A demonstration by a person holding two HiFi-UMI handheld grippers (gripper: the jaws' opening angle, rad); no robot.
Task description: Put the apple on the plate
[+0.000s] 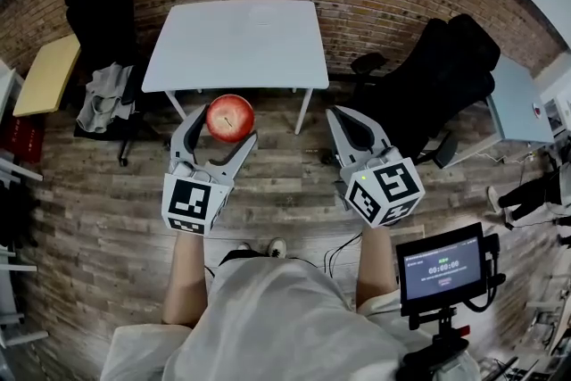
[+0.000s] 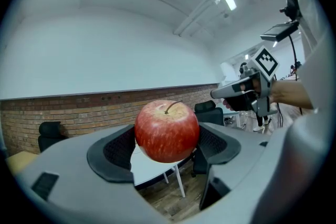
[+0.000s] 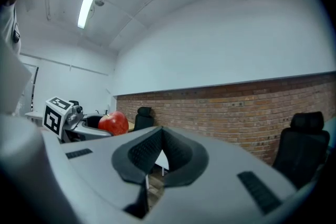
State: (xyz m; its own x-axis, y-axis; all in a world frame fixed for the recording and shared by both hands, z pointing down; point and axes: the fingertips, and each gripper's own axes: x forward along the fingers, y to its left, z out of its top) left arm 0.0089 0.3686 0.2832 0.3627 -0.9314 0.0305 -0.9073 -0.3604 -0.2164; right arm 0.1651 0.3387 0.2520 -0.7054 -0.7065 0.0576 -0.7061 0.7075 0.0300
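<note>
While the left gripper [image 1: 225, 131] clamped the red apple [image 1: 230, 118] between wide-spread jaws, aloft short of the white table [image 1: 205, 58], any slackening could have dropped the round fruit; the right gripper [image 1: 343, 120] was closed and empty.

Hands hidden under left gripper [image 1: 225, 125] and right gripper [image 1: 346, 116]. Monitor [image 1: 443, 268] text too small to read. Bystander [image 1: 533, 192] cut off at right edge. Faint round mark [image 1: 268, 13] on white table [image 1: 205, 49], too washed out to identify. Apple [image 2: 167, 131] covers inner faces of pads [image 2: 118, 149].
</note>
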